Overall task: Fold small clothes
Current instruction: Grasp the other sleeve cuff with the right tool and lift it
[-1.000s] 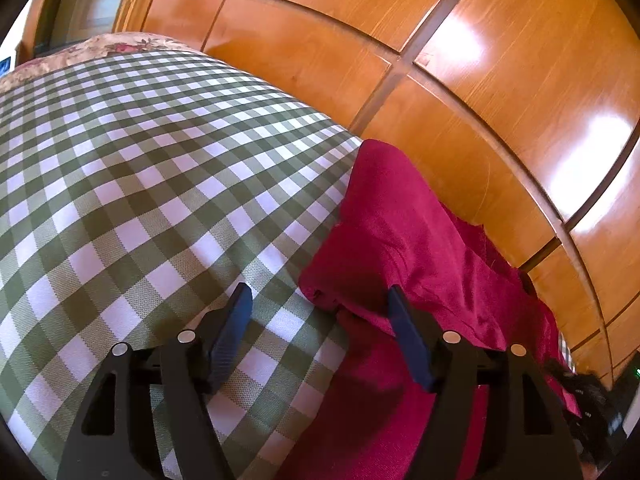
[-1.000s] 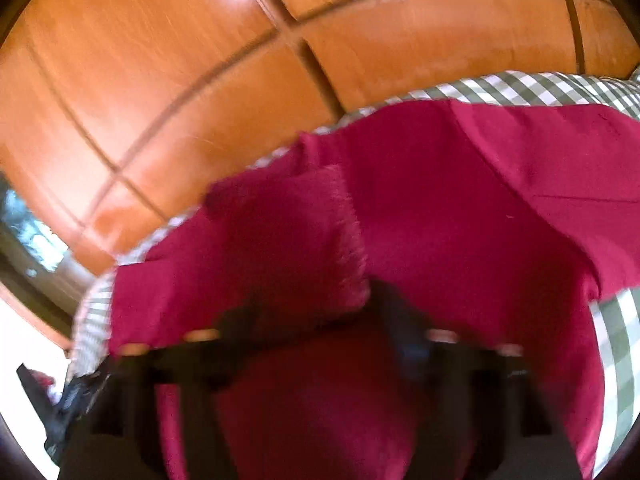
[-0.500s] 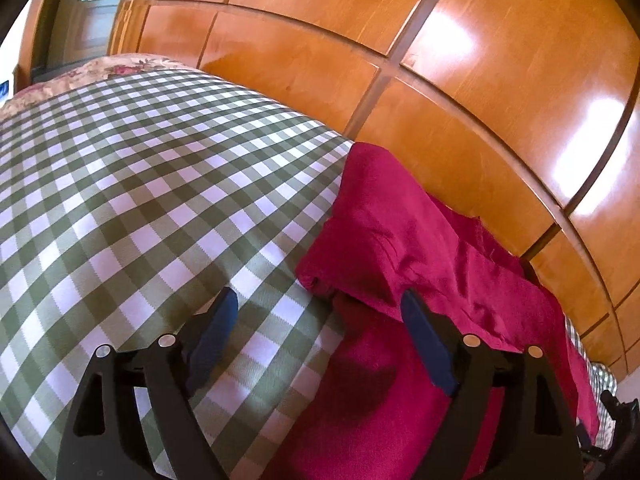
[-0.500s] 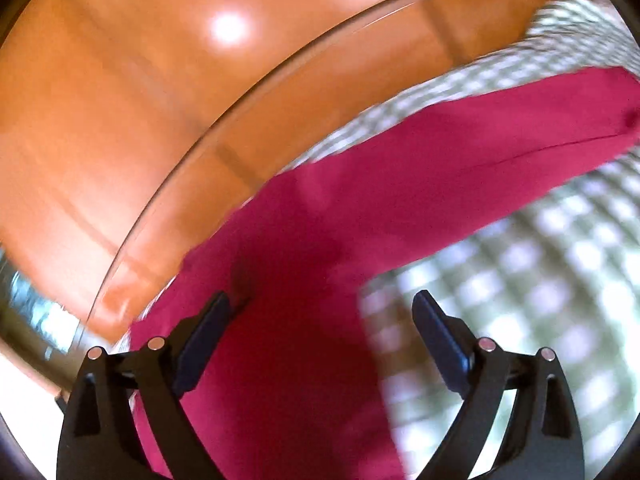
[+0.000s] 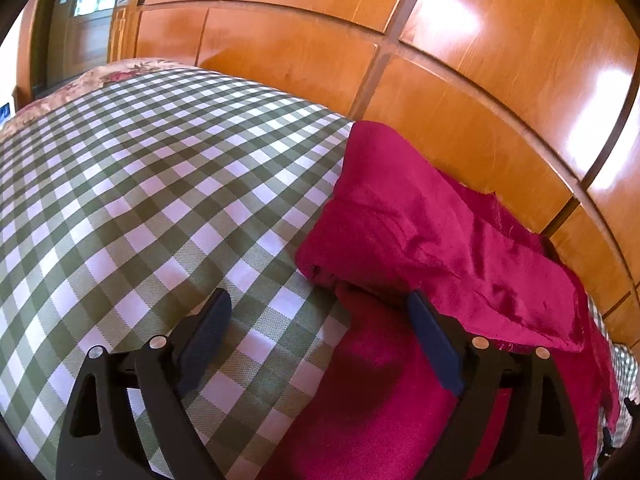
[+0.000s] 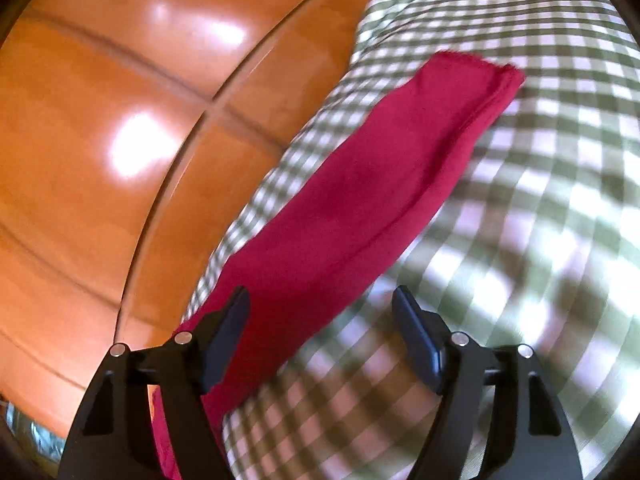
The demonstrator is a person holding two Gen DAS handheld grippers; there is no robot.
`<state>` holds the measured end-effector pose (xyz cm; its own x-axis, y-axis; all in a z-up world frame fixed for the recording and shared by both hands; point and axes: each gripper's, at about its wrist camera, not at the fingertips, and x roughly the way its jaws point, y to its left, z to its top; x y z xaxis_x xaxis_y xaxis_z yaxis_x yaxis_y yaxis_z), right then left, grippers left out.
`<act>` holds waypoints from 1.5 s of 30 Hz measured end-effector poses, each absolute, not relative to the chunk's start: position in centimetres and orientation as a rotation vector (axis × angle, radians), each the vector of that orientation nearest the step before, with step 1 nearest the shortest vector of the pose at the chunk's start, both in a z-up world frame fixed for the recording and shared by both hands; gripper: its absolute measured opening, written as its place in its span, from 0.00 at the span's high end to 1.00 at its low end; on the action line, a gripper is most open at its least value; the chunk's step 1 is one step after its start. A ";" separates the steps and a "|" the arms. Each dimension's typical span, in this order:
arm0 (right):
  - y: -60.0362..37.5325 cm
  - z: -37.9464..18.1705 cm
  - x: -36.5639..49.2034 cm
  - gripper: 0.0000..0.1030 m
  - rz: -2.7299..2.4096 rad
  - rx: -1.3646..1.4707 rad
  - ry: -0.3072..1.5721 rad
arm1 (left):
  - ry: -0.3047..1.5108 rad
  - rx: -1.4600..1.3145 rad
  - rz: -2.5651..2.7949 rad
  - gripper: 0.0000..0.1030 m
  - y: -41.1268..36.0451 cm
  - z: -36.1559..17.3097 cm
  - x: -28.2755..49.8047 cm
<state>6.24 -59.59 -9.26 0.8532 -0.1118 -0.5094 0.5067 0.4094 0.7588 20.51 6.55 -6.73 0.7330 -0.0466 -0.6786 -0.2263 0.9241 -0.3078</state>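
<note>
A wall of glossy orange-brown wooden panels (image 5: 460,80) fills the background of both wrist views. Below it spreads a surface covered in green-and-white checked cloth (image 5: 140,184) (whether bed or worktop cannot be told), with a strip of floral fabric (image 5: 120,74) at its far end. On the checked cloth, along the edge next to the panels, lies the crimson garment (image 5: 420,232), folded into a long band; in the left wrist view its upper layer is rumpled and overlaps the layer beneath, and in the right wrist view it runs as a narrow strip to a frayed far end.

The left hand-held gripper (image 5: 320,308) has just been opening and stands wide, one finger over the checked cloth and the other over the crimson fabric, gripping nothing. The right hand-held gripper (image 6: 322,306) has just been closing somewhat yet its jaws are clearly apart; the near edge of the garment lies beneath the gap, and neither pad presses on it.
</note>
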 end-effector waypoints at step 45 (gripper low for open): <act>-49.7 -1.1 15.6 0.91 -0.164 0.636 0.538 | 0.772 -0.358 0.107 0.11 6.0 -7.1 20.9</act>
